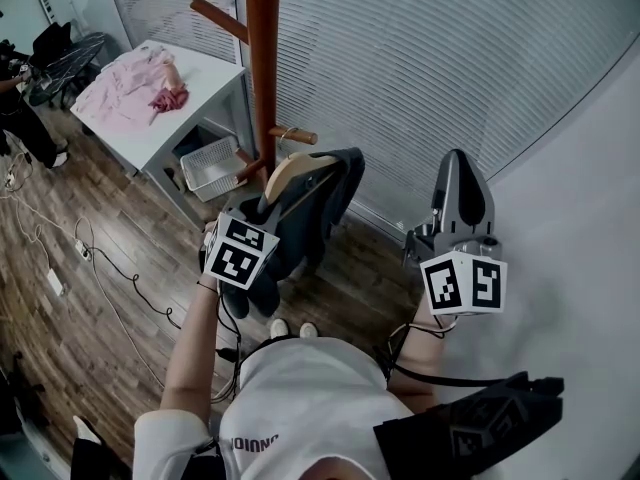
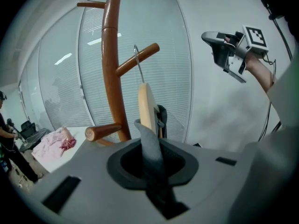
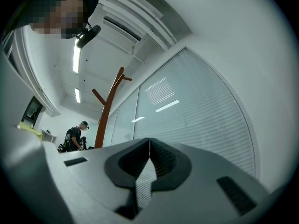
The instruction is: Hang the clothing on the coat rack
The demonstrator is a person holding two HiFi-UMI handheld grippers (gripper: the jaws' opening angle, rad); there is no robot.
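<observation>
The brown wooden coat rack (image 1: 262, 68) stands by the blinds, with a short peg (image 1: 296, 135) sticking out to the right. A dark grey garment (image 1: 322, 213) hangs on a pale wooden hanger (image 1: 298, 171). The hanger's metal hook (image 1: 288, 138) is at that peg; whether it rests on it I cannot tell. My left gripper (image 1: 268, 206) is shut on the garment's grey fabric (image 2: 147, 130) just below the hanger (image 2: 146, 104). In the left gripper view the hook (image 2: 138, 65) reaches up beside the peg (image 2: 140, 57). My right gripper (image 1: 457, 163) is held off to the right, shut and empty.
A white table (image 1: 205, 103) at the back left carries pink clothing (image 1: 130, 88), with a white basket (image 1: 212, 163) under it. Cables (image 1: 110, 268) run over the wooden floor. Window blinds (image 1: 420, 58) stand behind the rack. A person (image 1: 25, 118) stands far left.
</observation>
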